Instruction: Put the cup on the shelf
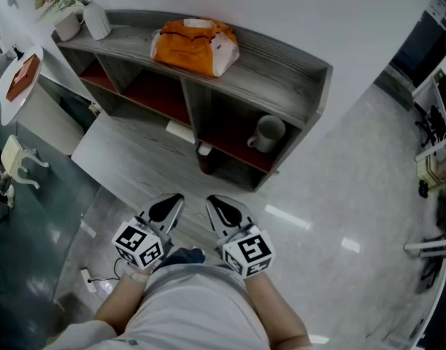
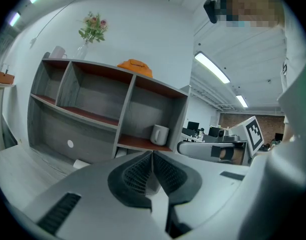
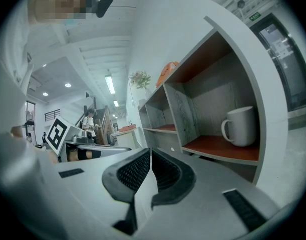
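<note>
Since cup (image 1: pixel 267 133) stands upright in lower right bay of shelf (image 1: pixel 281 68), placement judged done. Left gripper (image 1: pixel 171 204), right gripper (image 1: pixel 221 208): both clenched, empty. Keep clear of cup.

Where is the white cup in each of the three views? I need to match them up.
Head view: cup right of centre, in the right-hand compartment of the shelf.
Left gripper view: cup near the middle, in that same compartment.
Right gripper view: cup at right, handle towards the left.
Shared landmark: orange bag on the shelf top, seen in all three.
</note>
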`<state>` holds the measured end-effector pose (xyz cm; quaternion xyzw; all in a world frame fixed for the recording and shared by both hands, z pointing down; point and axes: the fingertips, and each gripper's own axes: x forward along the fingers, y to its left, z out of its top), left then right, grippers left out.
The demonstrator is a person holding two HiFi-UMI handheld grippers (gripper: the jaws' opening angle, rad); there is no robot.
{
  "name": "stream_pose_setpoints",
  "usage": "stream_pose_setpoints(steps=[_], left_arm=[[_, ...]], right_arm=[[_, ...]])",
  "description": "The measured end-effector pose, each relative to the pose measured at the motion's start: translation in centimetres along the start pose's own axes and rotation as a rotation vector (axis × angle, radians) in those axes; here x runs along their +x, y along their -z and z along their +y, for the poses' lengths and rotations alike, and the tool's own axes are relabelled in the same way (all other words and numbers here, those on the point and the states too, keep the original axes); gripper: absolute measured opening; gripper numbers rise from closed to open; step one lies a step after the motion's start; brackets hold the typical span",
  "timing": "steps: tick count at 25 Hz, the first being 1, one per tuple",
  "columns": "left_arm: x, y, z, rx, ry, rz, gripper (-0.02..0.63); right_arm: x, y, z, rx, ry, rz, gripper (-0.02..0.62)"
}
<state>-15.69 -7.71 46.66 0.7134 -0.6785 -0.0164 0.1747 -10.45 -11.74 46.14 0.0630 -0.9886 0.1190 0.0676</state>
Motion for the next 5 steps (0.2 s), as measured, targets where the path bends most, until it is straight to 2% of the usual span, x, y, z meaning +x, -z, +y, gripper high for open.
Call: stream_pose_setpoints(steps=[5], left_arm=[[0.34,-0.10,-0.29,0.007,0.005,-0.003,0.023]], right_arm=[[-0.06,0.07,-0.27,0.020,-0.012,-0.002,0.023]])
